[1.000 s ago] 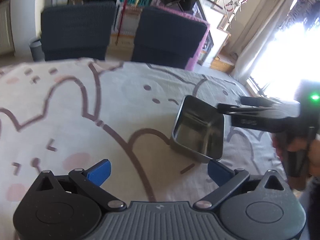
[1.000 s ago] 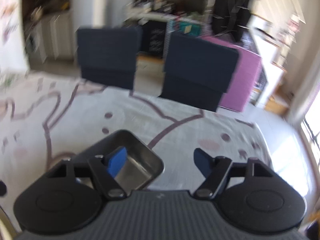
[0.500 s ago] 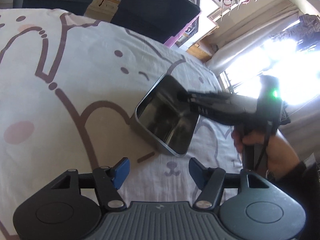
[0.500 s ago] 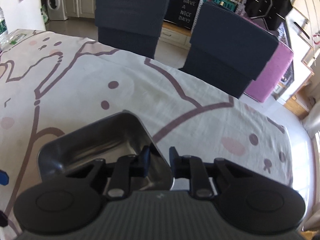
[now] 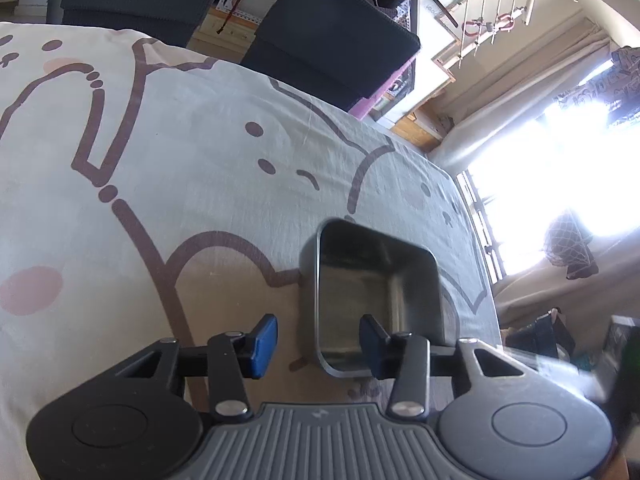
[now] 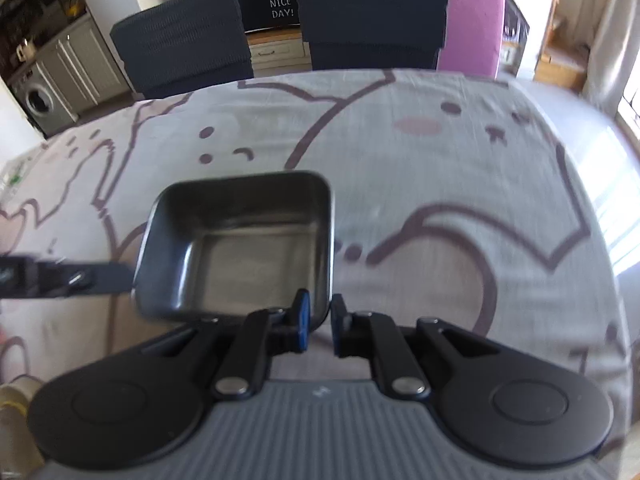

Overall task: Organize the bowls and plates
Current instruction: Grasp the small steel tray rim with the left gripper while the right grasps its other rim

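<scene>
A square stainless-steel bowl (image 6: 240, 240) is held above the cartoon-print tablecloth (image 6: 440, 184). My right gripper (image 6: 318, 326) is shut on the bowl's near right rim corner. In the left wrist view the same bowl (image 5: 372, 292) sits between my left gripper's spread blue pads; the left gripper (image 5: 318, 340) is open, with the bowl's near left rim between its fingertips. The left gripper's finger (image 6: 100, 276) shows beside the bowl's left wall in the right wrist view.
Two dark chairs (image 6: 180, 36) stand at the table's far edge, with a purple box (image 6: 472, 24) behind the right one. A bright window (image 5: 560, 184) lies past the table's right edge (image 5: 476, 240). A clear container (image 6: 12, 416) sits at lower left.
My right gripper shut on the bowl's rim and lifted and turned it. My left gripper narrowed and came up around the bowl's other rim.
</scene>
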Available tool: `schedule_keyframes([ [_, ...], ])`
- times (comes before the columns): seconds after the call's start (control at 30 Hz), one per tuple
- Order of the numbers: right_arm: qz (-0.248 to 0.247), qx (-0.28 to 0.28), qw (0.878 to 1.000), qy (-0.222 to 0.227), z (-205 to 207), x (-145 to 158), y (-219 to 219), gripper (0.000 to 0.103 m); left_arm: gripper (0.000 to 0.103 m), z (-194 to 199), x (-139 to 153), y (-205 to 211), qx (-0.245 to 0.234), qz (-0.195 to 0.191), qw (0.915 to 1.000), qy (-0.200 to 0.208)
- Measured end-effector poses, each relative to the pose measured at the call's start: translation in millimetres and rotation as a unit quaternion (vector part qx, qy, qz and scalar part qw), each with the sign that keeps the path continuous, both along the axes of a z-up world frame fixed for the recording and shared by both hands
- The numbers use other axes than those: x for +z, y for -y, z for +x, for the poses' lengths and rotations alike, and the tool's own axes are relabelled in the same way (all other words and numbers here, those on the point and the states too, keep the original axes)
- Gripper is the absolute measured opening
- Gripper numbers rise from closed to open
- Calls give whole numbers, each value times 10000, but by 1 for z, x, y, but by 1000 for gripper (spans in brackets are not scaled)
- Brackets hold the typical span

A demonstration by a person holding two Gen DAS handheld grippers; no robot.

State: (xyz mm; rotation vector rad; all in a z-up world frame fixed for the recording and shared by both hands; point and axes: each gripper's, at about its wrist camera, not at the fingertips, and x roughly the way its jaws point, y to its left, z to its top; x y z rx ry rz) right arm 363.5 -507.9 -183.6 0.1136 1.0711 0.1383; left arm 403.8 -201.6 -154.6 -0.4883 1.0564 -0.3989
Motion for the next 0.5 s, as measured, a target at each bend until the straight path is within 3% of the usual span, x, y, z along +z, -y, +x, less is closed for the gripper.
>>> schedule_keyframes([
  [0.23,0,-29,9999,114,-12,2,-6,15,37,10,-3,9,53,157,9996,241],
  [0.5,41,-285,9991,299,11,-5,-4,19,29,20,-13,15,-57,251,9995,188],
])
